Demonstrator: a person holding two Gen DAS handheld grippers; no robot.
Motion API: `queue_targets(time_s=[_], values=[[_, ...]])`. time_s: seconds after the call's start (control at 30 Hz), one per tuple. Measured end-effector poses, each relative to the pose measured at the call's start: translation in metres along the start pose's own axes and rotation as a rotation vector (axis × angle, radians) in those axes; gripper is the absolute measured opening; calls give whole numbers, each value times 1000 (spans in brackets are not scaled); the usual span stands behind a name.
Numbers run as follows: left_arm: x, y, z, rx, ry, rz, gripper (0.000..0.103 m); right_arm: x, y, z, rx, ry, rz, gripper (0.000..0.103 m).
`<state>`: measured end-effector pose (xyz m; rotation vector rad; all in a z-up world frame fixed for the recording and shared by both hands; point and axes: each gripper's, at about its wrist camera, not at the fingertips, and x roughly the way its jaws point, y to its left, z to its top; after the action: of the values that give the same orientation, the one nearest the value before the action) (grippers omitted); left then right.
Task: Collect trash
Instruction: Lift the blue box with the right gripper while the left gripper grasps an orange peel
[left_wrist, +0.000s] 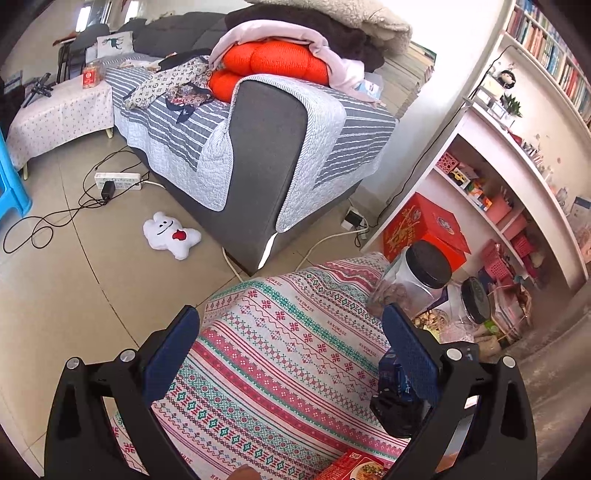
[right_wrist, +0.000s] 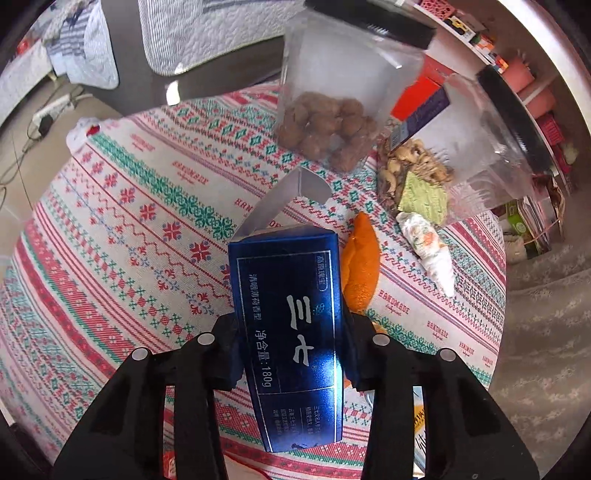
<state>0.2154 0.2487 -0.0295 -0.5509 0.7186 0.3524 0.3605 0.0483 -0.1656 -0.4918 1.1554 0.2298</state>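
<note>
My right gripper (right_wrist: 291, 332) is shut on a dark blue carton (right_wrist: 291, 314) with white lettering; its end flap stands open. The carton is held over the patterned tablecloth (right_wrist: 129, 221). Beside it lie an orange peel (right_wrist: 360, 266), a crumpled tissue (right_wrist: 428, 243), a green wrapper (right_wrist: 423, 195) and nut shells (right_wrist: 406, 158). My left gripper (left_wrist: 290, 325) is open above the same cloth (left_wrist: 280, 354), nothing between its fingers. The blue carton (left_wrist: 391, 373) shows partly behind its right finger. A red packet (left_wrist: 354, 467) lies at the bottom edge.
Two clear jars with black lids (left_wrist: 410, 280) (left_wrist: 469, 302) stand at the table's far side, one holding walnuts (right_wrist: 332, 122). Beyond are a grey sofa (left_wrist: 258, 147), a white plush toy (left_wrist: 170, 234), a power strip with cables (left_wrist: 118, 181), a red box (left_wrist: 424, 225) and shelves (left_wrist: 480, 177).
</note>
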Motion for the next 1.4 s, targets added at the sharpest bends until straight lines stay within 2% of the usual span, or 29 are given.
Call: queue_targets(time_s=[0.17, 0.27, 0.47, 0.57, 0.67, 0.87, 0.93, 1.0, 1.1, 1.23, 1.3, 1.4], values=[[12, -11, -7, 6, 39, -20, 96, -67, -51, -31, 226, -163, 98, 39], [20, -22, -15, 21, 70, -43, 96, -103, -86, -65, 402, -234, 108, 39], [48, -73, -45, 183, 195, -135, 96, -149, -144, -131, 638, -364, 96, 39], [66, -109, -65, 308, 251, -141, 96, -149, -166, -153, 722, -407, 105, 39], [98, -148, -82, 427, 349, -120, 96, -136, -185, -166, 784, -401, 156, 39], [173, -213, -108, 535, 448, -49, 95, -128, -209, -180, 871, -422, 162, 39], [196, -227, -119, 565, 474, -14, 91, -120, -216, -183, 893, -410, 174, 39], [218, -232, -129, 586, 508, 22, 76, -110, -222, -186, 916, -386, 179, 39], [242, -231, -136, 563, 540, 50, 66, -101, -231, -190, 946, -359, 205, 39], [258, -225, -135, 500, 576, 6, 50, -106, -233, -189, 947, -376, 211, 39], [258, -223, -136, 488, 587, -21, 33, -110, -230, -188, 933, -384, 208, 39], [249, -217, -133, 470, 587, -45, 25, -111, -226, -187, 923, -382, 211, 39]])
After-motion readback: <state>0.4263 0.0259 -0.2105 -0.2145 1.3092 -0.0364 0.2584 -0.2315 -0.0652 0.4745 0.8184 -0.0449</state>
